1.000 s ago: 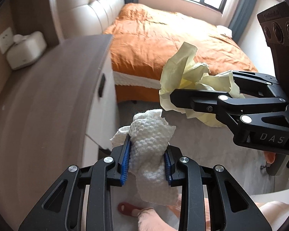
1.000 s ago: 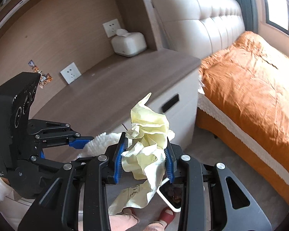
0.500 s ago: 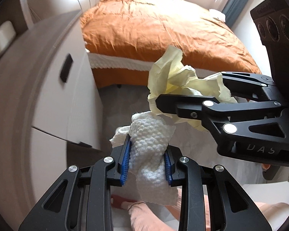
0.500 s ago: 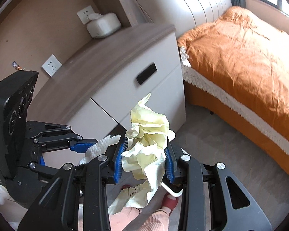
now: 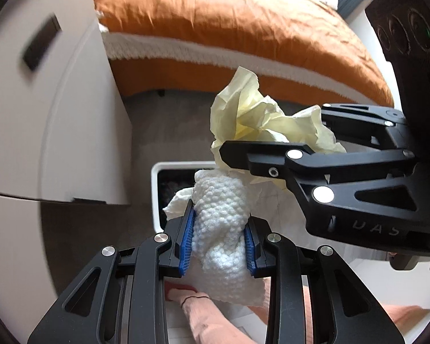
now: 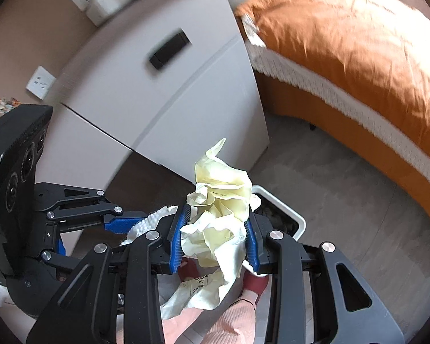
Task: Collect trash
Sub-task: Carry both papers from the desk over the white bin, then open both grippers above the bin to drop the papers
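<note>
Filling the upper right of both views is the orange bed (image 6: 358,57), with the white cabinet (image 6: 172,91) at upper left. Lower centre, the white-rimmed bin (image 5: 157,197) sits on the floor. The right gripper (image 6: 213,243) pinches crumpled yellow paper (image 6: 220,200); the left gripper (image 5: 219,243) squeezes a white paper towel (image 5: 220,215).

surface: grey floor (image 6: 344,200) | on it: white-rimmed bin (image 6: 289,215) at frame centre; white cabinet (image 6: 163,91) upper left; orange bed (image 6: 358,57) upper right
</note>
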Tool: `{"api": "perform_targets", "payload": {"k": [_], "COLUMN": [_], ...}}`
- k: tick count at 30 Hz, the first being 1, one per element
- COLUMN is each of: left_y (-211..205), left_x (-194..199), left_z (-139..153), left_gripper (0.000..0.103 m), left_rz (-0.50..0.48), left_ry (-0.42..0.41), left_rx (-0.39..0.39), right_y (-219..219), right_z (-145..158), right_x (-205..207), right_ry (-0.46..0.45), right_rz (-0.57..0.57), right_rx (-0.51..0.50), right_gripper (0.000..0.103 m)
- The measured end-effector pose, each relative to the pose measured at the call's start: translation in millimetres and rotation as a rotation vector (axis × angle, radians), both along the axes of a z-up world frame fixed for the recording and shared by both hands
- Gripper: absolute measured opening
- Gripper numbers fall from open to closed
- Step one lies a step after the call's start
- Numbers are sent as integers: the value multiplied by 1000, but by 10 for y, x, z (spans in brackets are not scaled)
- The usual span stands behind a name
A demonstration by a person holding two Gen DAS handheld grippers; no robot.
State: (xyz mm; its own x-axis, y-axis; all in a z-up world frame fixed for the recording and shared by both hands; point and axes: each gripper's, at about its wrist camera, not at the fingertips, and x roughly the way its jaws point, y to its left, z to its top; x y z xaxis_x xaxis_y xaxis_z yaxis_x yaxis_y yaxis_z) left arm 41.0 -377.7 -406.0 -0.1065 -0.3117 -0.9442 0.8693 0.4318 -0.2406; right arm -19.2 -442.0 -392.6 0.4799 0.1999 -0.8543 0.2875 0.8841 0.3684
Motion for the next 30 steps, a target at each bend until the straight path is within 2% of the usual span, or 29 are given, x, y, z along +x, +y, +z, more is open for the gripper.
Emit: {"api": "perform_targets", "payload": {"k": [4,8,15,16,18,19,20,23,24,30], "left_y": [-62,-70,-41,-47,-48,-43,-37,-17,-8,11], "left_x": [39,89,172,177,160,174,189,214,215,220], "left_z": [-496,-890,-1395,-1465,-1496,-1532,-1556,-1644,-1671,-1641], "left_gripper": [29,29,31,33,53,85,98,98,98,98], "left_rz": [-4,9,43,47,56,70,91,125,124,118], "left_ry": [44,70,108,114,128,139,153,155,153,131], "left_rx": [34,54,82,88,93,89,81,101,114,106], "right_y": [-57,-45,-18,-5,7,12,28,31,31,0], "right_z": [-539,-941,-1461,-1514,-1599,-1635,-1660,-1690,-1692,-1686], "right_x": [107,187,267,275,288,292,299,309,307,305], "right_ry": [60,96,137,143,154,161,165,172,173,182], "right_rz": [6,31,55,59,66,68,68,67,68,58], "right_rx": [22,28,36,38,43,43,42,16,13,5], "right_gripper": [36,37,38,40,49,66,73,93,97,98]}}
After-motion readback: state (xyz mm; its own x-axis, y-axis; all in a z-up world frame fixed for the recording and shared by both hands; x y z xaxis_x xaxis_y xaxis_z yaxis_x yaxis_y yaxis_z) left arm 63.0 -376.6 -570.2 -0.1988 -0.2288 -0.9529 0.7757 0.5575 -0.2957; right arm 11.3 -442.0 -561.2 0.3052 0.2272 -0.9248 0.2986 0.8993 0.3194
